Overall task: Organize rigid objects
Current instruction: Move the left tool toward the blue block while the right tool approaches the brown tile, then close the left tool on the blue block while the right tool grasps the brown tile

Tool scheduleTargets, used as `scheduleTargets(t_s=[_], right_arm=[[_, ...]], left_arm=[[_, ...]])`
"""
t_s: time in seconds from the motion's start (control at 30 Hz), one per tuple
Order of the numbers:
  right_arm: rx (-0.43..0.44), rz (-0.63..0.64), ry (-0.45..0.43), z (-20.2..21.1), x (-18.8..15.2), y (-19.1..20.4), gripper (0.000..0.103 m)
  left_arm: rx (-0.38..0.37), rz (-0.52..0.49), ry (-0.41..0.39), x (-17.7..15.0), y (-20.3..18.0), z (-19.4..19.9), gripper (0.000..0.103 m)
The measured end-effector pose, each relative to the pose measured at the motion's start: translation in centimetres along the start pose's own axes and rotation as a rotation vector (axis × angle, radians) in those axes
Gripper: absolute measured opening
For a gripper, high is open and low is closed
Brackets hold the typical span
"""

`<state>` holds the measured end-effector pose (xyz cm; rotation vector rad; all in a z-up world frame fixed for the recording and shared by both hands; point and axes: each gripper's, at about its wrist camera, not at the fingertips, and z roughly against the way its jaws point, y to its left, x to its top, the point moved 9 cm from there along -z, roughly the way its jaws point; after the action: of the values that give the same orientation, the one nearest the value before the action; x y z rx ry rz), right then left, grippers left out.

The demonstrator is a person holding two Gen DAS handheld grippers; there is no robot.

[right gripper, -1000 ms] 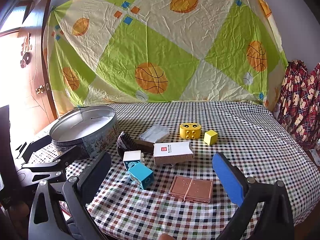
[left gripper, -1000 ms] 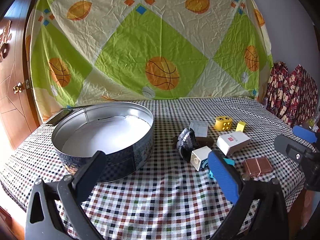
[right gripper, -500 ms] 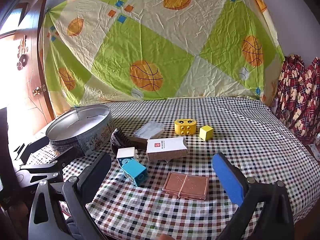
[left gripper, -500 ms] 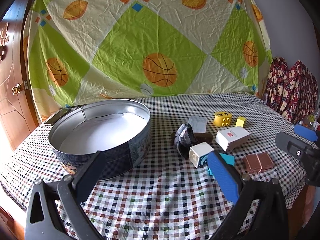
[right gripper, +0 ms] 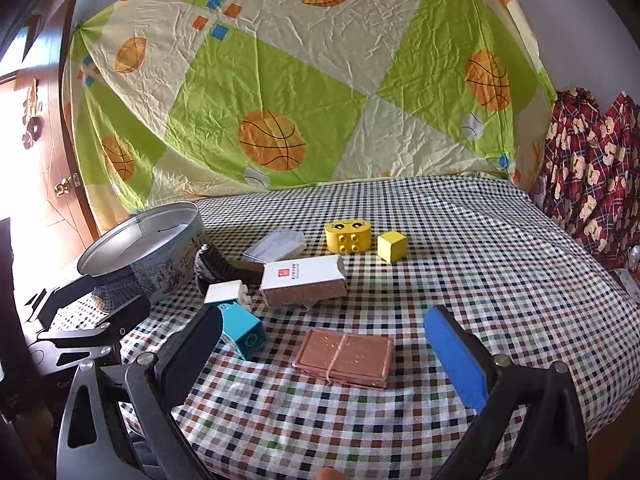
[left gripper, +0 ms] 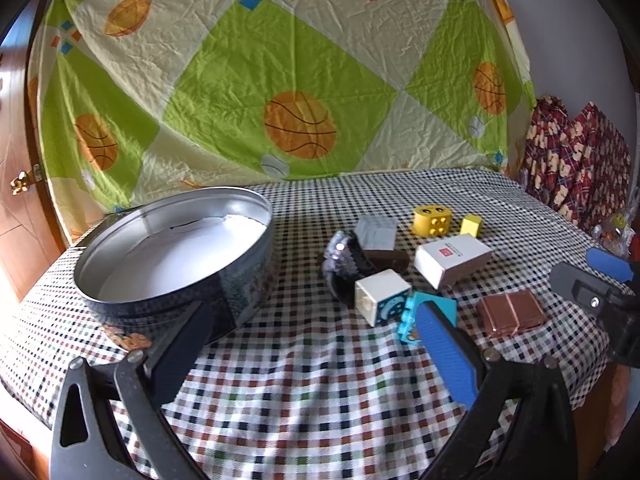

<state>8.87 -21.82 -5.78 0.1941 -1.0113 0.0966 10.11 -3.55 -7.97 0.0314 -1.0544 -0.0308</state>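
Both grippers hang with jaws spread wide and nothing between them. The left gripper (left gripper: 316, 344) fills the bottom of its own view and shows again at lower left in the right view. The right gripper (right gripper: 324, 340) fills the bottom of its own view and shows at the right edge of the left view.

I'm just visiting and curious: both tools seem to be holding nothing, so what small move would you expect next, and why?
Probably the right tool eases down onto the copper-coloured flat case. Its jaws are open, empty and already straddle that case, the nearest item. The round tin holds no objects yet, and the left tool waits open beside it.
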Motion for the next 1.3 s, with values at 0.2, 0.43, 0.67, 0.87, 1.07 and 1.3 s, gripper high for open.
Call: scheduleTargets(t_s=[0.2,0.43,0.67,0.87,1.07,1.3], right_arm=[[-0.072,-0.036,0.01,-0.7,-0.9,-2.8,0.102],[-0.097,-0.082,0.042,-1.8,-1.9,-5.0,0.102],[-0.104,-0.093,0.063,-2.7,-2.7,-5.8,0.102],[-0.109,-0.092,0.078,-3.5,-3.1,-6.0,0.102],[-0.097,-0.055,0.095,-4.5,-3.1,-4.4,0.102],[-0.121,0.021,0.145,-6.2,-3.4,-2.0,0.102]], left_arm=[[-0.047,-0.048,0.014,-0.3,-2.8,-1.0,0.103],[-0.12,-0.082,0.074,-1.2,-5.7,-2.9,0.1],[-0.176,-0.111,0.148,-1.7,-7.8,-5.2,0.081],[-0.223,-0.112,0.189,-2.6,-8.4,-6.4,0.042],[-0.213,-0.104,0.133,-2.5,-7.4,-5.4,0.042],[-0.157,-0.06,0.049,-1.7,-3.9,-3.8,0.042]])
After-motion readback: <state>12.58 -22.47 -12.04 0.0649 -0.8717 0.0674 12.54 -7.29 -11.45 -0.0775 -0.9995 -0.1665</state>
